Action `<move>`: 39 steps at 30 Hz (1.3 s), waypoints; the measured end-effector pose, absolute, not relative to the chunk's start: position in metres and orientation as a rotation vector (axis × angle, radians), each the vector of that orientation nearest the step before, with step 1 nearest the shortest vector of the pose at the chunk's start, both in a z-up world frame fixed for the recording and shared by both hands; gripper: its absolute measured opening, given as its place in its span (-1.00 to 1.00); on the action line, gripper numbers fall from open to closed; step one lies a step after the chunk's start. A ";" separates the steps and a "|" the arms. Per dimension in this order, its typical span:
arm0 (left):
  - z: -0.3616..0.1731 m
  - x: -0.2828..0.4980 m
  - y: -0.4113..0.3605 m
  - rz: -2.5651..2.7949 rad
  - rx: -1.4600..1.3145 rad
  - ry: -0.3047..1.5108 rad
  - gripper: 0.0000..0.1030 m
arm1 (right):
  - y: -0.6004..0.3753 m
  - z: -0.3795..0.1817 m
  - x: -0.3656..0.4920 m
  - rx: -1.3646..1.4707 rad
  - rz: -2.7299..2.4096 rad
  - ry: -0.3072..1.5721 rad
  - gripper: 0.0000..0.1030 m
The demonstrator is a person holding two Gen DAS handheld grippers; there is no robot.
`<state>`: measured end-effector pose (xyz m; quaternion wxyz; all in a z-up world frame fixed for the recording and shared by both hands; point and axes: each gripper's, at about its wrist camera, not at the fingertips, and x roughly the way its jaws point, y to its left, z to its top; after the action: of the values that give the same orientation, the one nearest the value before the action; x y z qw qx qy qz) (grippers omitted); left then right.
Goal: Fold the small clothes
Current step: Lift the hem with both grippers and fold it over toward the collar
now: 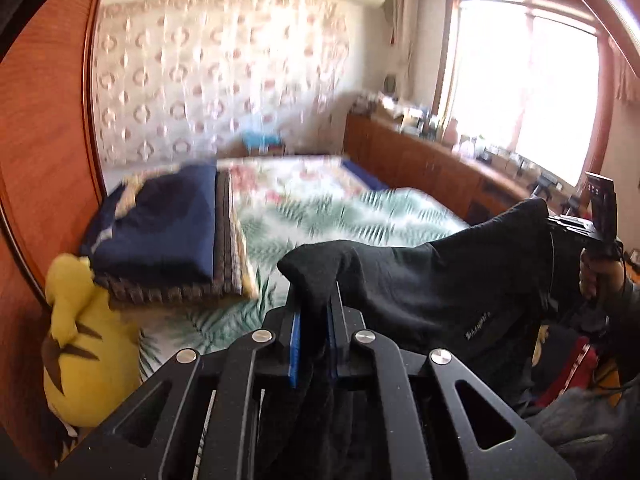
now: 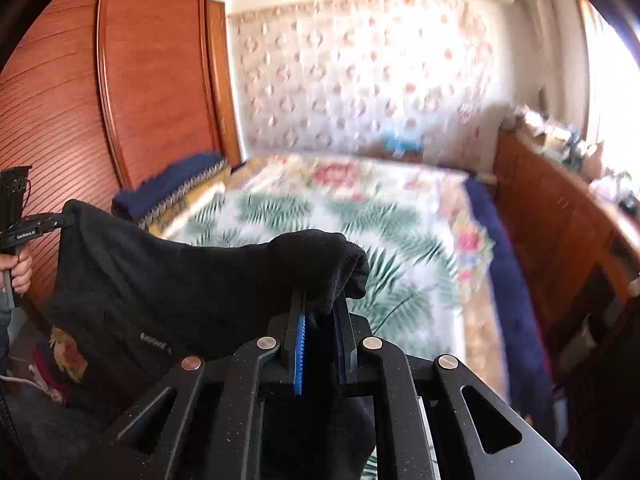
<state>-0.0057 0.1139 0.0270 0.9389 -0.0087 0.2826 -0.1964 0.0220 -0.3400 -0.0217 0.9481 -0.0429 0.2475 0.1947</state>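
A small black garment (image 1: 436, 288) with a tiny white logo hangs stretched in the air between my two grippers, above the near end of the bed. My left gripper (image 1: 316, 300) is shut on one top corner of it; the cloth bunches over the blue-padded fingers. My right gripper (image 2: 320, 304) is shut on the other top corner of the garment (image 2: 180, 280). Each gripper shows at the far edge of the other's view: the right one (image 1: 568, 228) and the left one (image 2: 28, 228). The garment's lower part hangs out of sight below.
The bed (image 1: 344, 204) has a green leaf and floral cover. Folded navy bedding (image 1: 160, 220) is stacked at its left, by a yellow plush toy (image 1: 84, 344). A wooden wardrobe (image 2: 132, 80) stands on the left. A cluttered wooden cabinet (image 1: 432, 160) runs under the window.
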 end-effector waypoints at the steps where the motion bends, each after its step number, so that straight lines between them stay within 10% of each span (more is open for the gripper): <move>1: 0.040 -0.009 0.113 -0.408 -0.029 0.540 -0.78 | -0.342 -0.008 0.012 -0.074 0.388 0.479 -0.79; 14: 0.153 -0.049 0.117 -0.402 -0.029 0.267 -0.78 | -0.361 0.119 -0.082 -0.136 0.344 0.197 -0.79; 39: 0.133 0.074 0.105 -0.269 0.030 0.338 -0.78 | -0.317 0.085 0.041 -0.192 0.243 0.269 -0.79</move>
<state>0.0737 0.1048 0.1333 0.9767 0.0150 0.1677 -0.1333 0.0410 -0.3173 0.0848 0.9790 -0.0955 0.1336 0.1206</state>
